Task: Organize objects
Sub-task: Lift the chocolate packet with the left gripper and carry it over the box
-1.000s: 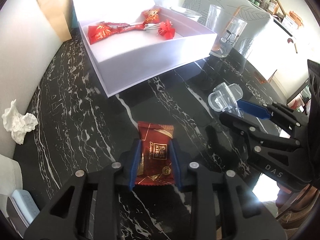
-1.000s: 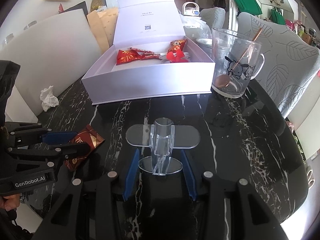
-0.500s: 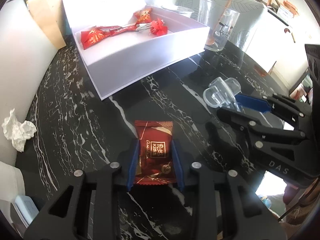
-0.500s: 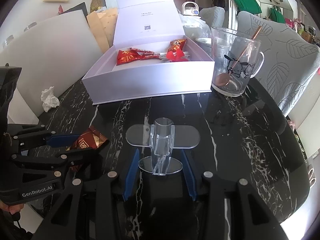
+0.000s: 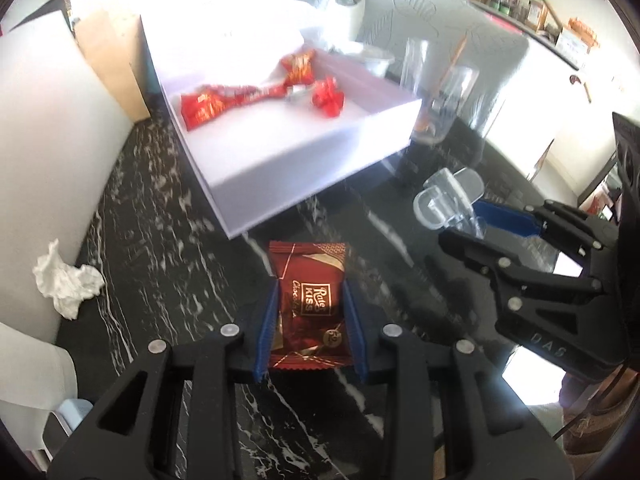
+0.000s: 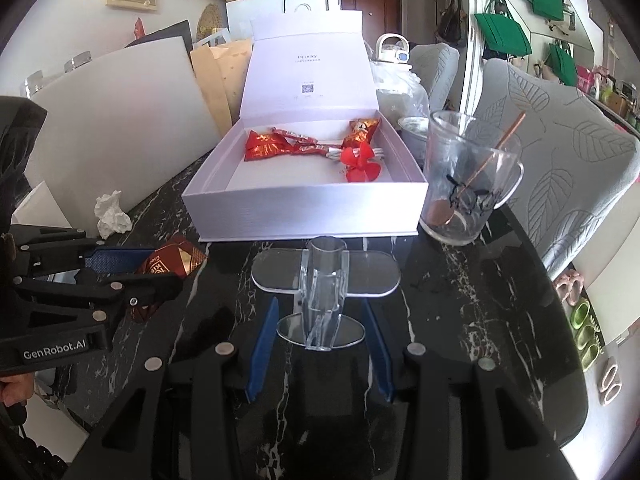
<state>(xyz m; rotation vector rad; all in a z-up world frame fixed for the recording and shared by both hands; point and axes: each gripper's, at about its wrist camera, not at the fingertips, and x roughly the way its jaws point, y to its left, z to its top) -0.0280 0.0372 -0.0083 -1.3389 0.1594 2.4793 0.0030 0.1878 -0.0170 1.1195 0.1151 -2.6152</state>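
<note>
Both hand-held grippers have drawn closer to the white box (image 6: 308, 204) than a second ago, carrying their loads along. On the black marble bench (image 5: 152, 216) that box sits open with its lid up, 3 or so red wrappers (image 6: 280, 145) lying inside. Just right of it stands a glass mug (image 6: 460, 184) with a spoon in it. Right hand-held gripper (image 6: 318, 340) has its blue fingers set around a clear plastic stand (image 6: 324, 280); whether they press it I cannot tell. Left hand-held gripper (image 5: 310, 332) is clamped on a dark red chocolate packet (image 5: 308, 300), near the box's front corner.
</note>
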